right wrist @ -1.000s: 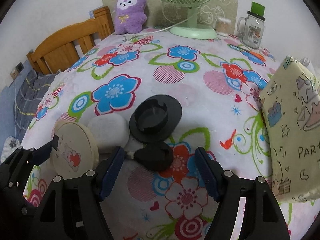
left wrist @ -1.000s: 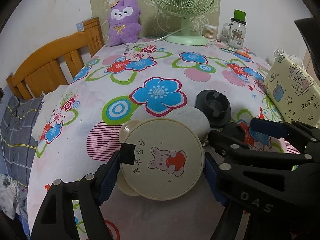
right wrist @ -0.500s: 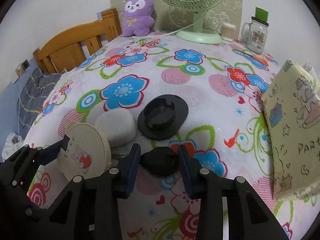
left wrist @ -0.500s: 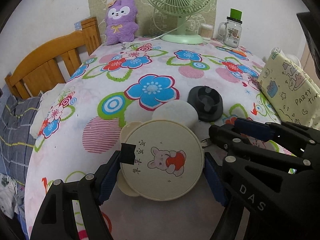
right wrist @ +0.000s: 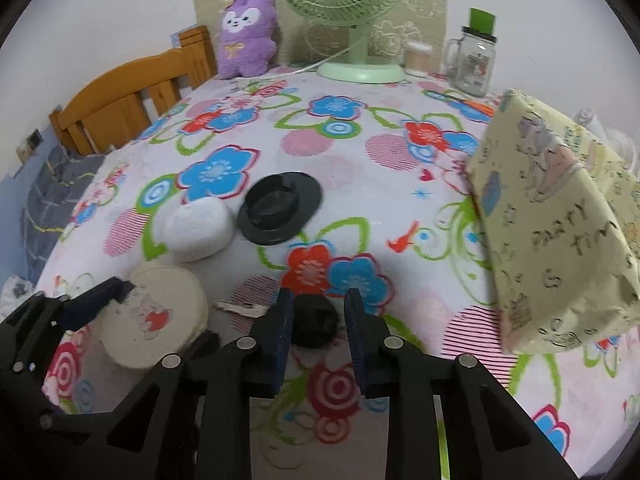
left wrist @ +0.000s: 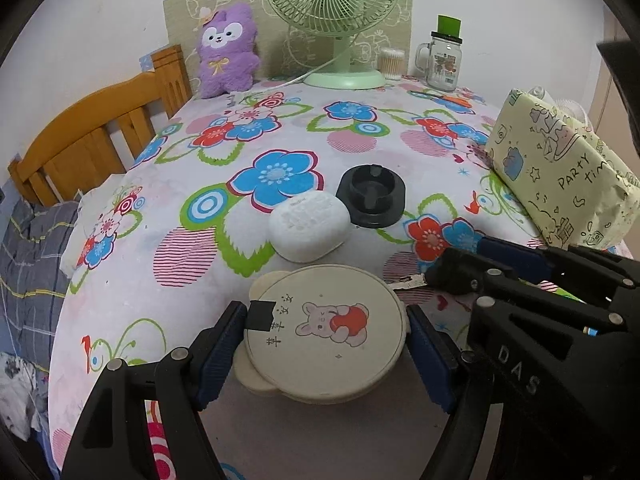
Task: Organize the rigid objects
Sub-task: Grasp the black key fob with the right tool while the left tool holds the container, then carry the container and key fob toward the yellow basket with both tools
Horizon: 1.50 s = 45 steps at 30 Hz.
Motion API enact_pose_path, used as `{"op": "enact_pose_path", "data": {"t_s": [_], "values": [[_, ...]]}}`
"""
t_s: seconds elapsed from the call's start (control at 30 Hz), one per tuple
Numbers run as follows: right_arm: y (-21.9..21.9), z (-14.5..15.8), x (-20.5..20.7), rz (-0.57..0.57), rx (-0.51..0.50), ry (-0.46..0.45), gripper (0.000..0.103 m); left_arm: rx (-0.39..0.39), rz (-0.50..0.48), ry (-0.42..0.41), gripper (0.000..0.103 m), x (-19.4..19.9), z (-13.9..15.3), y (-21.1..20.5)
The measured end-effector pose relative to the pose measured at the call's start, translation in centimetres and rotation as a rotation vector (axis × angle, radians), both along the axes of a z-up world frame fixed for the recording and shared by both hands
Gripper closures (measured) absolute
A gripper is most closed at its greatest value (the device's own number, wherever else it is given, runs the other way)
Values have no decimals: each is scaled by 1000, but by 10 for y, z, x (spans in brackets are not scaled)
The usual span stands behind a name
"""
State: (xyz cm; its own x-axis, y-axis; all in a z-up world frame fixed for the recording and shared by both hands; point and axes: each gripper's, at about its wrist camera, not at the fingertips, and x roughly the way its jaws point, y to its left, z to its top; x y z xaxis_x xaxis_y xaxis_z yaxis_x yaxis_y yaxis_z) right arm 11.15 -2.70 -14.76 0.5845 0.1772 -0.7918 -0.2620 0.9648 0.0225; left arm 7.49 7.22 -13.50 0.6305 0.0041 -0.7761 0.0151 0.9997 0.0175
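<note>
Right wrist view: the right gripper (right wrist: 316, 322) has just clamped onto the small black knob (right wrist: 314, 326), which a second ago sat loose between wide-open pads; it now sits pinched between them. The left gripper (left wrist: 326, 354) still clasps the cream round box (left wrist: 324, 332), so both pieces seem ready to carry toward the yellow bag (right wrist: 552, 216) on its right.

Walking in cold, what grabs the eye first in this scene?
Probably the loud flowered tablecloth, with a green fan and purple plush toy at its far edge. Up close, the left gripper clamps a cream round case with a cartoon bear, and the right gripper pinches a small black object.
</note>
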Motion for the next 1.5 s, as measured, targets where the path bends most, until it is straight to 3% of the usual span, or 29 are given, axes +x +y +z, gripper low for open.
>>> {"op": "enact_pose_path", "data": {"t_s": [0.07,0.2,0.53,0.67,0.73,0.77,0.9,1.27,1.33,1.5], "values": [[-5,0,-1,-2,29,14,73,-1,4,4,23,-1,-1,0],[-9,-3,-4,35,47,45,45,3,16,17,23,-2,-6,1],[1,-6,-1,71,14,44,37,21,17,9,23,-6,-6,6],[8,-8,4,73,-21,29,38,9,13,13,23,-5,-7,8],[12,-8,5,79,-26,19,43,7,11,14,23,-5,-7,8],[14,-8,4,87,-20,15,52,9,9,14,23,-5,-7,8],[13,-7,3,90,-7,11,57,6,6,15,23,-4,-6,7],[2,-5,-1,171,-7,36,56,21,-34,7,23,-8,-6,-5],[4,-5,-1,208,-11,36,63,22,-35,8,23,-8,-6,-5],[11,-6,5,298,-47,-4,63,26,-38,9,23,-8,-6,-5]]}}
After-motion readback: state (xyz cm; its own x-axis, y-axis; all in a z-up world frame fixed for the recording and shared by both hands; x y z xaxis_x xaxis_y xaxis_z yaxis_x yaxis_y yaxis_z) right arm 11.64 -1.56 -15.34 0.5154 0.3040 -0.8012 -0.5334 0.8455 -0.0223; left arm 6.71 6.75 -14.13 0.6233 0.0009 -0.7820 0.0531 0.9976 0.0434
